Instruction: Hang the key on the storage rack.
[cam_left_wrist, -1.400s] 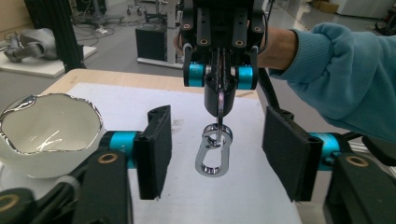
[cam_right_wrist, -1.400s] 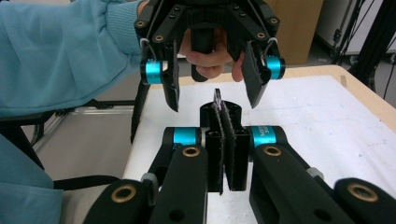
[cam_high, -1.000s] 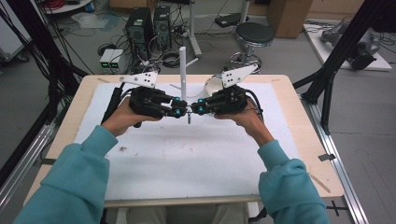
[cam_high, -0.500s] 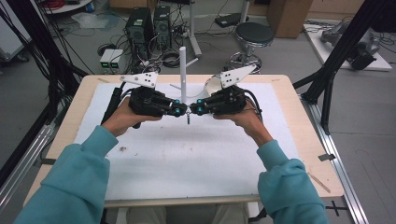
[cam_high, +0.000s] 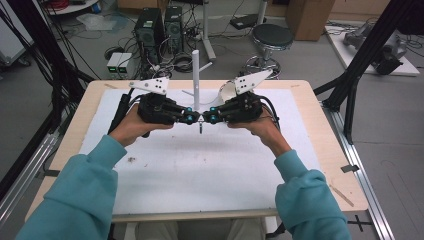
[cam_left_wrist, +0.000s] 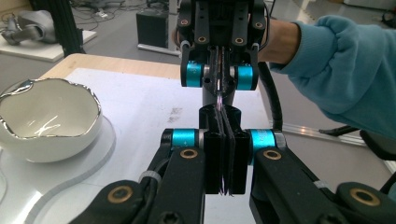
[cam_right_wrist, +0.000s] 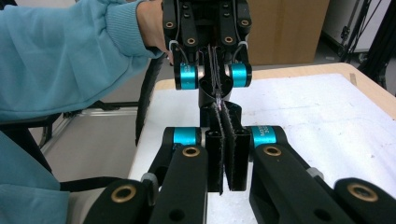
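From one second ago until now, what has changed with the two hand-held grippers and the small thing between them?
Almost nothing changed. The left hand-held gripper and right hand-held gripper remain tip to tip above the white mat, both shut on the same thin dark piece, which seems to hang slightly lower now. The white bowl and white post stayed where they were.

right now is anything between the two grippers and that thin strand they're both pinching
Nothing visible stands between them. The left gripper and the right gripper meet tip to tip above the white mat, each shut directly on the thin strand. The white bowl sits off to one side, apart from them.
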